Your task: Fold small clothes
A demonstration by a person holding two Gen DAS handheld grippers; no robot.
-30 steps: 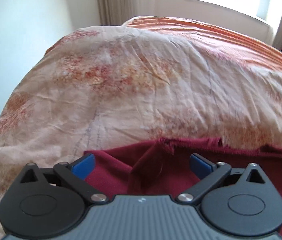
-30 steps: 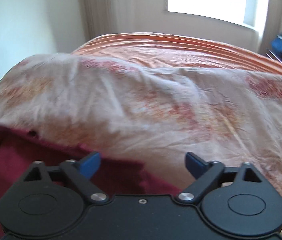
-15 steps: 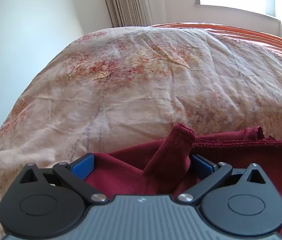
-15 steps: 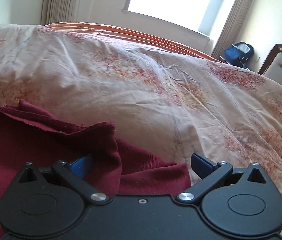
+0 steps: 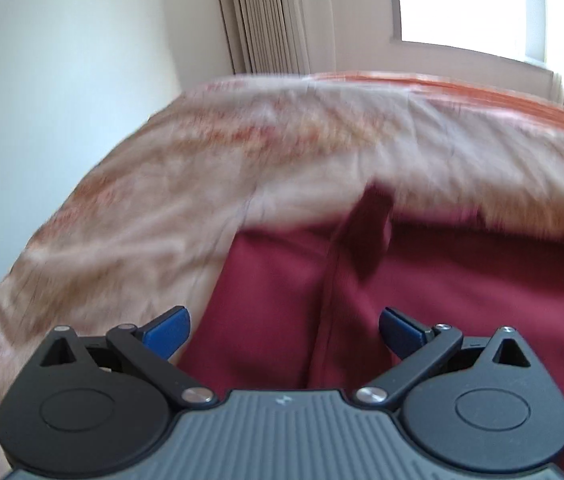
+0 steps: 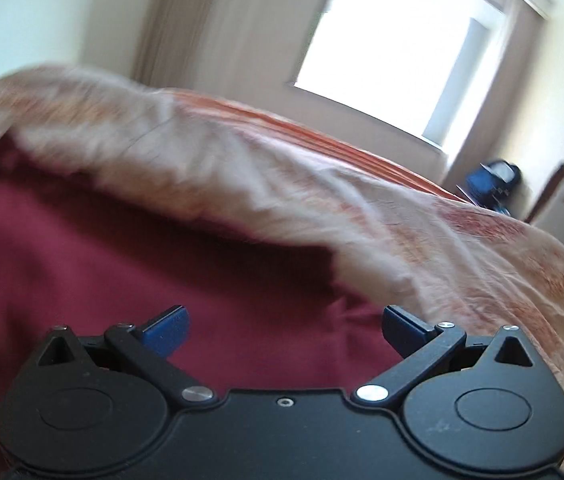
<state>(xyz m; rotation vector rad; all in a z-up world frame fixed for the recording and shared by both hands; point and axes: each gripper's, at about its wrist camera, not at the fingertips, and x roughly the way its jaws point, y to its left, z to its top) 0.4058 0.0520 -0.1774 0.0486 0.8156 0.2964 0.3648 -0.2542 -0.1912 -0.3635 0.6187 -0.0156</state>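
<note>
Dark-red knit garment point(image 5: 461, 292) is spread on crumpled peach floral bedcover point(image 5: 162, 208) w/ left gripper point(image 5: 283, 326) & right gripper point(image 6: 285, 326) held released, nothing grasped.

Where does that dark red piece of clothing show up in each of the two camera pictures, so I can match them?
Left wrist view: the dark red garment fills the lower middle and right, lying on the patterned bedspread.
Right wrist view: the garment fills the lower left and middle, on the same bedspread.
Shared landmark: the bright window beyond the bed.
</note>
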